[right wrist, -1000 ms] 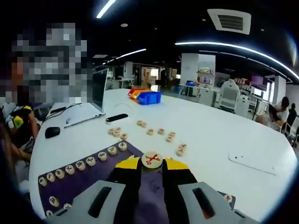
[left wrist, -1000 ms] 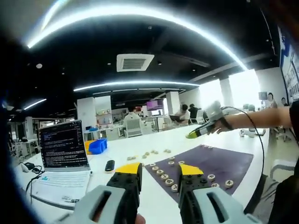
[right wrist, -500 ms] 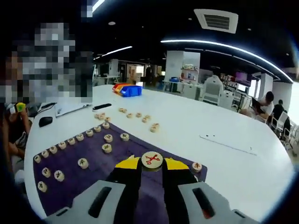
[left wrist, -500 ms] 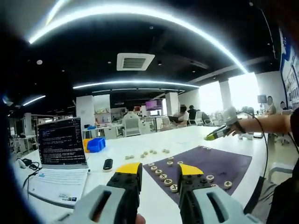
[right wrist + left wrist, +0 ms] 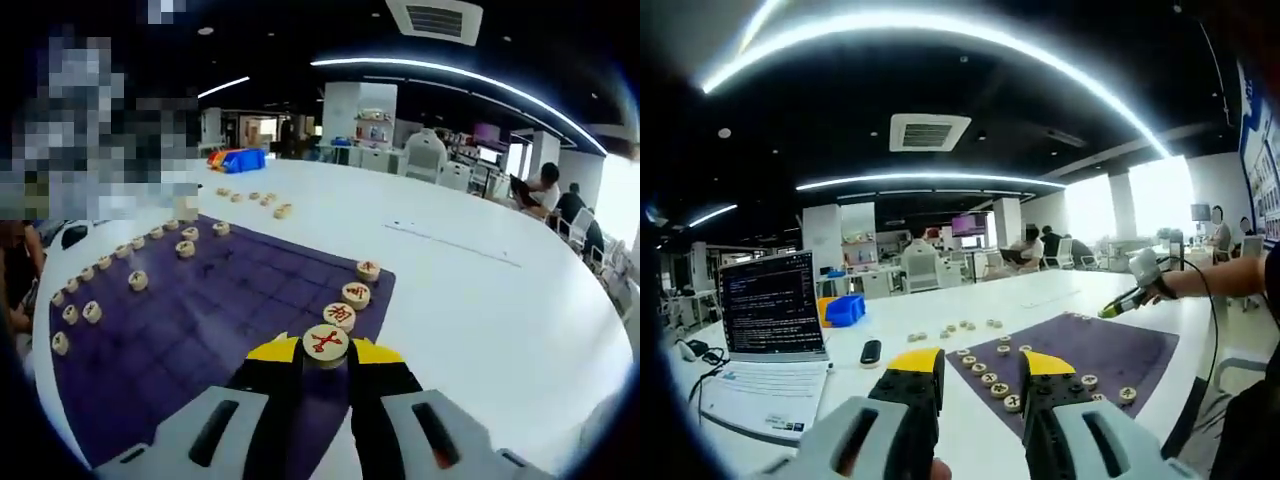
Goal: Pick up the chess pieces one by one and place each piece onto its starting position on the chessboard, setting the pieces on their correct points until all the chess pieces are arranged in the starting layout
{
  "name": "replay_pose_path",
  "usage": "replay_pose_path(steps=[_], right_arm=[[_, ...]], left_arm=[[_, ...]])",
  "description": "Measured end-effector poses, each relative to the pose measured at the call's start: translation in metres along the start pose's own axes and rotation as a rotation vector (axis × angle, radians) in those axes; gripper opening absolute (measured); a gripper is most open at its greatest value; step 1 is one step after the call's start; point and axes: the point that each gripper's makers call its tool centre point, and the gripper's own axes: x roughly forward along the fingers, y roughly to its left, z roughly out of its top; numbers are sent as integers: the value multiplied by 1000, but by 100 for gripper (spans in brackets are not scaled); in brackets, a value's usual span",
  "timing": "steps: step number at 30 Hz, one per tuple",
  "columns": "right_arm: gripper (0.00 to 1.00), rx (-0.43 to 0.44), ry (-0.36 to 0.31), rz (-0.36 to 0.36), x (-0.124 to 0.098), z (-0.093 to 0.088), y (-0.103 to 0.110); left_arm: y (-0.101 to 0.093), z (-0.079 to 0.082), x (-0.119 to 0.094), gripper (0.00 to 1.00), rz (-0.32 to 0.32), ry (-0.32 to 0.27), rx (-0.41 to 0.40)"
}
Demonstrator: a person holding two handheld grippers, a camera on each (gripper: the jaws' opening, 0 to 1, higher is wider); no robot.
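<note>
Right gripper view has the right gripper (image 5: 325, 357) low centre of frame, fingers clamped on a round chess piece (image 5: 325, 343) with a red character on top. It hangs over the near right edge of the purple chessboard (image 5: 210, 310), just short of two placed red pieces (image 5: 347, 304) that run up and right. I'd guess it goes next in that row: come down level, seat it on the line crossing, then open. It's a flat disc, so no real long axis; face up toward the camera. Left gripper view: left gripper (image 5: 980, 368) at bottom centre, fingers apart and holding nothing, above the white worktop (image 5: 930, 325).
</note>
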Motion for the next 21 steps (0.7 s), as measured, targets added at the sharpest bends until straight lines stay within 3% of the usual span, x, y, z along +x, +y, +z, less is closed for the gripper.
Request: replay_pose_path(steps=[21], right_arm=[[19,5,43,6,14,-14,6]], left_arm=[[2,1,-1,32,8,1,1]])
